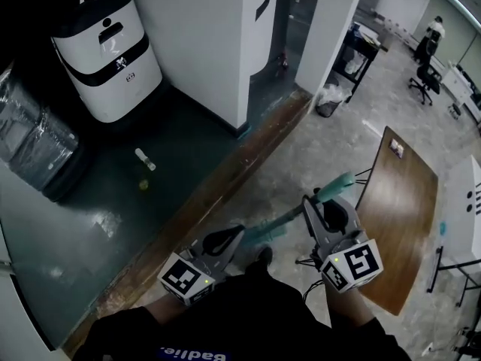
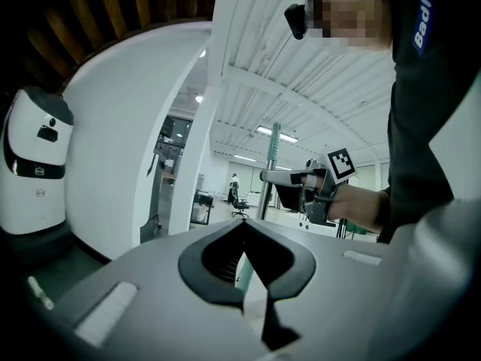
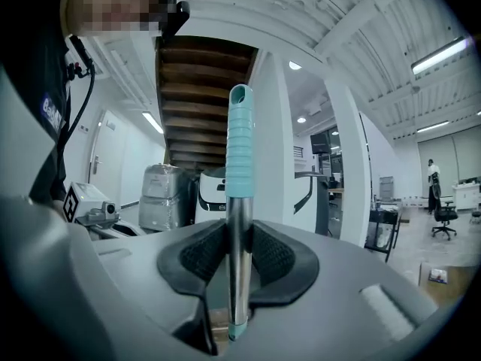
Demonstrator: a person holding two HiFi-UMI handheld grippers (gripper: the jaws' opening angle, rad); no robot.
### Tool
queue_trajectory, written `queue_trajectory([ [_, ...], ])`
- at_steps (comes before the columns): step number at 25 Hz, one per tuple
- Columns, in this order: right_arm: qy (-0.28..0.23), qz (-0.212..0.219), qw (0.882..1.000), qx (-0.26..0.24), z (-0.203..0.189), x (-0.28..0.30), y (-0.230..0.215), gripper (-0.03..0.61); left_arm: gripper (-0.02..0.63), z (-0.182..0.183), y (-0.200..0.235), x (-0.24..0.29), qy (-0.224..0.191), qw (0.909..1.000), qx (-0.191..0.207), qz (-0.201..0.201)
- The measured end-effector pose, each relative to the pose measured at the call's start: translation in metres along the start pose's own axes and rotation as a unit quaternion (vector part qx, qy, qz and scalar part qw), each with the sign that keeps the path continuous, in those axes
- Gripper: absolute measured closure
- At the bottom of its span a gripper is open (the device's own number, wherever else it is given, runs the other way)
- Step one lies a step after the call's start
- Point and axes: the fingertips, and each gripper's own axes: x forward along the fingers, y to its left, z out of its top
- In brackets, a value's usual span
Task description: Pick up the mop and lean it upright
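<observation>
Although the mop (image 1: 264,232) is up off the ground at its handle end, the job is only partly done. My right gripper (image 3: 239,260) is clamped on the chrome pole just below the ribbed teal grip (image 3: 240,145), with the pads pressing it from both sides. My left gripper (image 2: 246,268) sits further down the same pole. Its jaws stand narrow with the pale shaft between them. I judge that it grips too, though the contact is less plain there than on the right. In the head view the pole runs at a slant between the two grippers, teal end up and to the right, above the grey floor (image 1: 316,149). The mop head is out of sight beneath me, so I cannot tell whether it rests on the floor or hangs free.

The pick-up looks done, or nearly so. What is left is the second half: bringing the pole fully upright and setting it against something that will hold it. It touches no support now. The white pillar (image 1: 252,59) ahead of me is well apart from the mop and seems the likely place. The wooden desk (image 1: 402,224) to my right is nearer but low, a poorer rest in my view.
</observation>
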Motion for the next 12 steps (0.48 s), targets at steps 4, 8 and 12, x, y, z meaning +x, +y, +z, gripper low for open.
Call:
queue_trajectory([
  [4,-0.023,0.044,0.999,0.005,0.016,0.031,-0.029,0.471,0.594,0.028,0.03,0.038,-0.005,0.9987,0.015,0.048],
  [8,-0.038,0.079,0.996,0.009,0.024,0.055,-0.055,0.471,0.594,0.039,0.052,0.078,-0.01,0.9973,0.022,0.069],
  [12,-0.026,0.112,0.993,0.005,0.011,0.079,-0.074,0.471,0.594,0.049,0.071,0.107,-0.001,0.9942,0.021,0.105],
])
